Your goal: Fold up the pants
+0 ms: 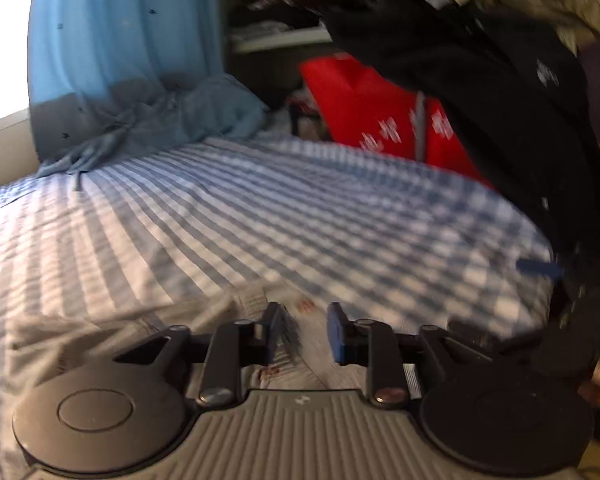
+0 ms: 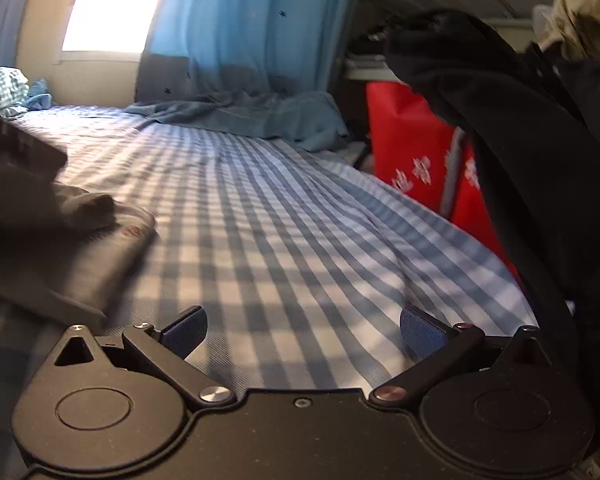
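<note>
Grey pants [image 1: 100,332] lie on the blue-and-white checked bed sheet [image 1: 260,208], right under my left gripper [image 1: 306,332]. Its blue-padded fingers stand a little apart over the grey cloth and hold nothing that I can see. In the right wrist view the pants [image 2: 80,248] lie as a flat grey bundle at the left, with the left gripper's dark body [image 2: 16,148] over them. My right gripper [image 2: 304,332] is wide open and empty above the bare sheet [image 2: 284,216], to the right of the pants.
A blue curtain [image 2: 240,32] hangs at the bed's far end and pools on the sheet. A red bag [image 2: 416,148] and black hanging clothes [image 2: 540,152] stand along the right edge. Shelves [image 1: 268,36] lie behind. A checked bundle [image 2: 2,86] sits far left.
</note>
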